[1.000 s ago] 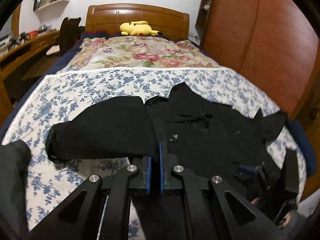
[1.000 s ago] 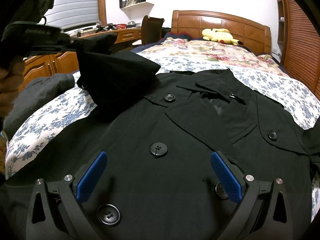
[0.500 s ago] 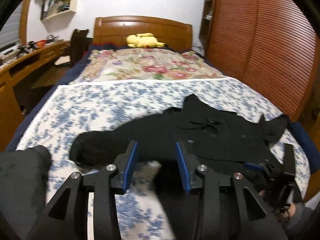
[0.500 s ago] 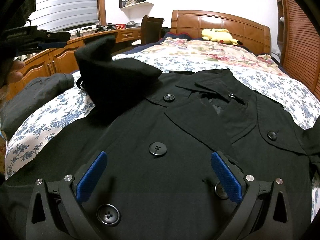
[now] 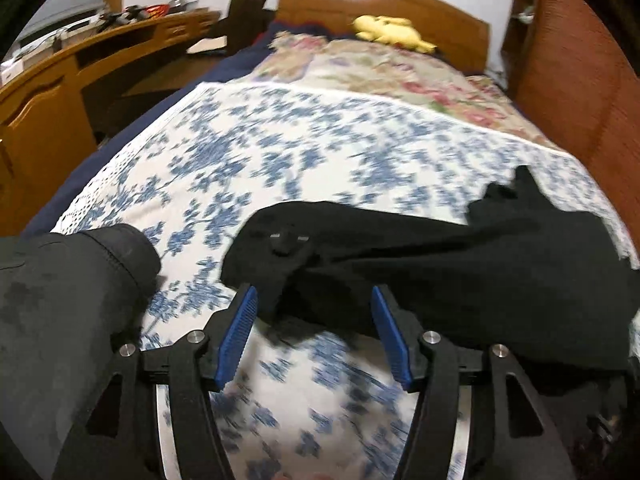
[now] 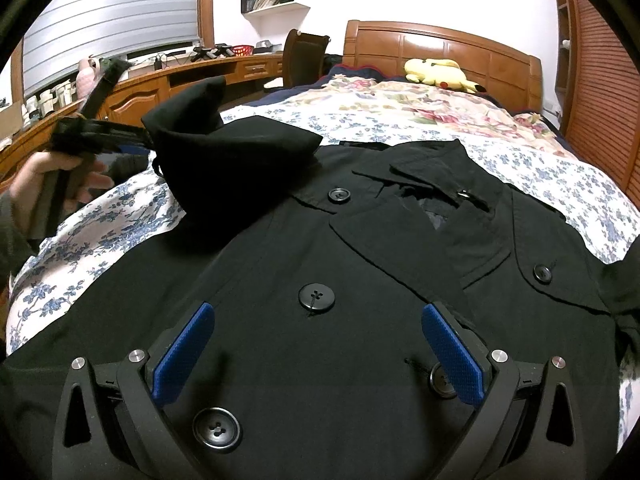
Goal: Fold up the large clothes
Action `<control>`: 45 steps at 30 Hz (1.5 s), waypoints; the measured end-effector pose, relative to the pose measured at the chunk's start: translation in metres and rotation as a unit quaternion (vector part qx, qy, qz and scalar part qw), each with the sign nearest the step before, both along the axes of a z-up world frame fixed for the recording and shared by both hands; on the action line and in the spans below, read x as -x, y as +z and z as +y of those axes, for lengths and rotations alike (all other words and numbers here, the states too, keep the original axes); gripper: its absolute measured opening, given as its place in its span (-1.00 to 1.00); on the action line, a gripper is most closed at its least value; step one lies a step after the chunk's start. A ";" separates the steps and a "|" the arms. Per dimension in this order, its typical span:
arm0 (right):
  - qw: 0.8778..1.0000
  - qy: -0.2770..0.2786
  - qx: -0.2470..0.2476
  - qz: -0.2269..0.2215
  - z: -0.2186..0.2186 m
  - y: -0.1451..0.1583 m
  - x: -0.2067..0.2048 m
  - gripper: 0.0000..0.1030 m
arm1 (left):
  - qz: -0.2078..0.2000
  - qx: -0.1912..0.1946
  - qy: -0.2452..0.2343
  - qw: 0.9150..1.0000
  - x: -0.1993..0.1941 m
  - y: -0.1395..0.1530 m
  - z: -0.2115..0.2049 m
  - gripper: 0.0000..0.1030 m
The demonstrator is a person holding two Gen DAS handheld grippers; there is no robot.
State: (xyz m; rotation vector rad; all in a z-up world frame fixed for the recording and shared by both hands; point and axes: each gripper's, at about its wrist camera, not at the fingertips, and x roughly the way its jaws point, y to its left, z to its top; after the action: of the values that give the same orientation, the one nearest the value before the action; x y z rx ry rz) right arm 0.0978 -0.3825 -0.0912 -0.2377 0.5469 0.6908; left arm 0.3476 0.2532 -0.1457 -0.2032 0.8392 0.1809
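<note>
Now the large black double-breasted cotton coat (image 6: 360, 280) lies face up across the white bedspread with its blue flower print (image 5: 248, 152), collar toward the carved wooden headboard (image 6: 440, 48); one black sleeve (image 6: 224, 152) is folded inward over the coat's chest, its cuff end bunched and standing a little proud of the fabric beneath. The left gripper (image 5: 312, 332), black with blue ribbed pads, has its jaws spread, having just been opening; in its own view the edge of the sleeve (image 5: 320, 252) lies between and beyond the fingertips, but the pads do not press on it, and the view is smeared by motion. From the right wrist view that same gripper (image 6: 120, 140) sits just beside the sleeve's cuff, held in the person's hand (image 6: 44, 176). The right gripper (image 6: 316, 344) hangs low over the coat's front with its jaws wide apart; nothing is pinched, and a round black four-hole button (image 6: 317, 297) lies between its blue pads (image 6: 184, 354) on the cloth. A dark grey rolled garment (image 5: 80, 280) lies at the left edge of the bed; a yellow plush toy (image 6: 440, 74) rests by the headboard on a pink-and-cream floral quilt (image 6: 400, 104); a long wooden desk (image 6: 180, 80) runs along the wall at left.
</note>
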 end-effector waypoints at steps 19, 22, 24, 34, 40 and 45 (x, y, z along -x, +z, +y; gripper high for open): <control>1.000 -0.002 -0.001 -0.006 -0.001 0.005 0.003 1.00 | -0.045 -0.024 0.000 0.999 0.016 0.030 -0.007 -0.87; 1.000 -0.003 -0.013 0.003 -0.012 0.013 0.008 1.00 | -0.084 -0.018 -0.034 0.996 0.031 0.064 -0.044 -0.86; 1.000 -0.013 -0.018 0.004 -0.026 0.020 0.013 1.00 | -0.101 -0.023 -0.057 0.993 0.039 0.082 -0.068 -0.87; 0.993 -0.114 -0.009 -0.024 -0.128 0.046 0.064 1.00 | -0.163 -0.026 -0.212 0.963 0.087 0.148 -0.224 -0.85; 0.987 -0.159 -0.001 -0.035 -0.166 0.057 0.099 1.00 | -0.143 -0.029 -0.301 0.942 0.121 0.151 -0.286 -0.34; 0.984 -0.175 -0.007 -0.039 -0.173 0.067 0.121 1.00 | -0.136 -0.040 -0.329 0.933 0.153 0.147 -0.307 -0.27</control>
State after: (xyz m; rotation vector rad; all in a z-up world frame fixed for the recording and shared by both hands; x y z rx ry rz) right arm -0.0229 -0.5551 -0.0240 -0.1495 0.4937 0.3414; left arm 0.1941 -0.0537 0.0015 0.1359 0.5826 -0.4364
